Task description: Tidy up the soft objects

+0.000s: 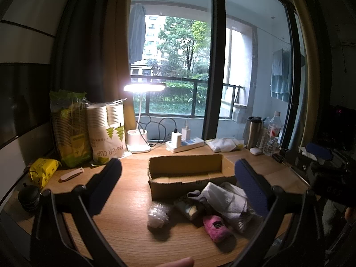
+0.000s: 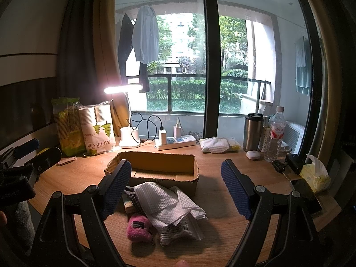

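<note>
Left tongs [image 1: 178, 182]: released, jaws spread wide, empty, held above the wooden table [image 1: 124, 200]; blue-padded fingers [image 1: 106, 178] frame the lower centre of the left wrist view.

Right tongs [image 2: 175, 187]: released, jaws wide apart, grasping nothing, over the same table.

Cardboard box [image 1: 189, 173]: shallow, open-topped, nothing visible inside, centre of the frame, just behind the soft objects.

Soft objects, lower centre of both views, in front of the box:
- pink fuzzy piece [image 2: 138, 224] with a dark label, nearest the lower edge;
- white embossed cloths [image 2: 164, 202], folded and overlapping, lying over a clear bag [image 2: 180, 229];
- bubble-wrap wad [image 1: 158, 217], left of the pile, apart from it;
- small yellow-and-blue sponge-like piece [image 1: 189, 209], partly under the cloths.

Background, upper half of the frames: lit desk lamp [image 1: 142, 115], paper cup packs [image 1: 106, 131], power strip [image 1: 184, 143], steel tumbler [image 2: 252, 131], water bottle [image 2: 276, 133], tissue pack [image 2: 314, 173] at right.
</note>
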Available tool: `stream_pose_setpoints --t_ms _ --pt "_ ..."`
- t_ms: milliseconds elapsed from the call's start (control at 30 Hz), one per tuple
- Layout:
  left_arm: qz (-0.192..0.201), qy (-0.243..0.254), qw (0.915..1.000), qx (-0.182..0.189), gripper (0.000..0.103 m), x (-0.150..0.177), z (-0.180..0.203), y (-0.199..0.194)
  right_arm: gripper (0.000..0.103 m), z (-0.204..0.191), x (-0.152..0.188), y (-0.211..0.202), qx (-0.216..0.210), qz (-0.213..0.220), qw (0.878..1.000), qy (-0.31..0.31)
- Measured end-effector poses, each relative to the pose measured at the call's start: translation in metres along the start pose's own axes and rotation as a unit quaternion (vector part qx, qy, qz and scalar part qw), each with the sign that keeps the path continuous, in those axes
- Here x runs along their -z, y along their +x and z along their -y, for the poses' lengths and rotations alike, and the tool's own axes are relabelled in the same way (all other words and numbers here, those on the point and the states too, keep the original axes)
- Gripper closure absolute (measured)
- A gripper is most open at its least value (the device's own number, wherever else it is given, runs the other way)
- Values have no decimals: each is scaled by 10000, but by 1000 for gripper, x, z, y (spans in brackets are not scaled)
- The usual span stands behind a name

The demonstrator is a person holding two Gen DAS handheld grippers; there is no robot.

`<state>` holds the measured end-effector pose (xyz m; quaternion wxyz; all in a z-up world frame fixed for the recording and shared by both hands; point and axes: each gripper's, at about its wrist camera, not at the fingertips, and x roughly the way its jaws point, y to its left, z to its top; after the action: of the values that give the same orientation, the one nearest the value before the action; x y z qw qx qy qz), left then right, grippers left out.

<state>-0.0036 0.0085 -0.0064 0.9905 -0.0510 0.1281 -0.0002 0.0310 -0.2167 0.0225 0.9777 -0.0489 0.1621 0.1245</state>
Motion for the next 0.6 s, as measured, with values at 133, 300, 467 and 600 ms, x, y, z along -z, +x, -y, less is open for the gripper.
stream_pose_setpoints --t_ms 133,300,467,600 --pt "-4 9 10000 11 1 0 1 0 17 0 0 0 -1 -3 10000 -1" --pt "-12 11 10000 11 1 1 2 0 17 0 0 0 -2 -5 10000 2" --pt "-20 10 10000 15 1 1 3 0 17 -3 1 4 -22 -43 10000 -7" --pt "-53 12 10000 20 1 1 3 2 17 -2 1 8 -39 -81 10000 5"
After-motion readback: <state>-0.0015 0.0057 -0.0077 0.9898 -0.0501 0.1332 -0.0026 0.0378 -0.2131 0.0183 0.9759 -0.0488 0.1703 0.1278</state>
